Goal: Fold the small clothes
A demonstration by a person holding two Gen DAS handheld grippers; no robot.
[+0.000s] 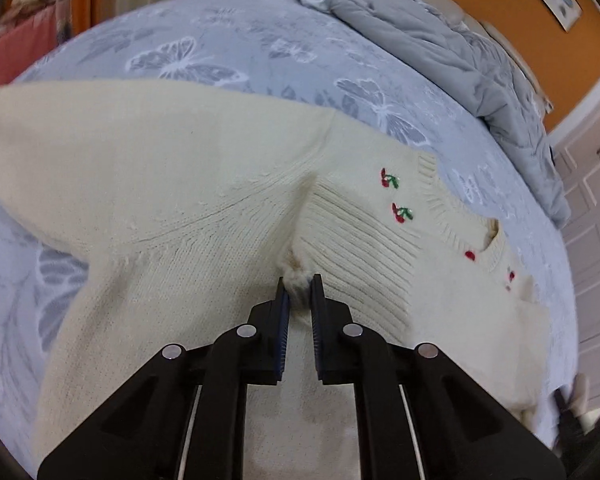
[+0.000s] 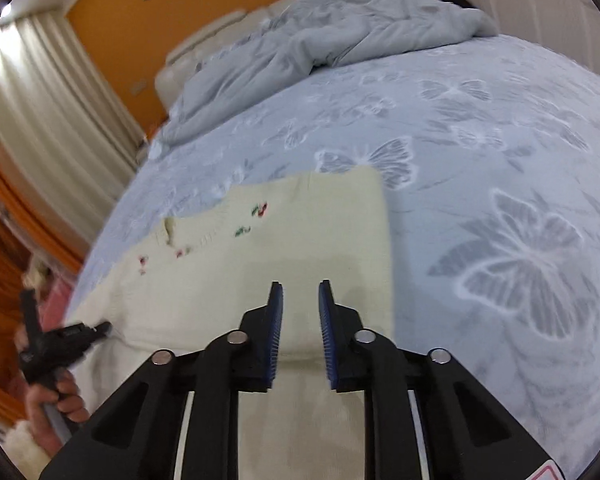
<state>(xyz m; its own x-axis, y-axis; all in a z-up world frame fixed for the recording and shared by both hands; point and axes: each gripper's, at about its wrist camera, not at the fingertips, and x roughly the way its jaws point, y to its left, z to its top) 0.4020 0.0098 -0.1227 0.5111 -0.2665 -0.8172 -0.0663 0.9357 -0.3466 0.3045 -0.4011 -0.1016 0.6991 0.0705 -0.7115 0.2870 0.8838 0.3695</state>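
A cream knit sweater [image 1: 160, 180] with small cherry embroidery lies spread on the blue butterfly bedsheet [image 1: 220, 40]. My left gripper [image 1: 299, 286] is shut on a small bunch of knit near where a sleeve meets the ribbed body. In the right wrist view the same sweater [image 2: 300, 232] lies flat with a straight folded edge on the right. My right gripper [image 2: 300, 286] hovers over its near part, jaws a narrow gap apart, with no fabric pinched between the pads. The left gripper [image 2: 102, 328] shows at the sweater's left edge, held by a hand [image 2: 60, 396].
A crumpled grey duvet [image 2: 300, 40] is heaped at the head of the bed, against a pale headboard and an orange wall. Bare bedsheet [image 2: 500, 160] stretches to the right of the sweater. Curtains [image 2: 40, 112] hang at the left, and white panelled doors [image 1: 592, 208] stand beside the bed.
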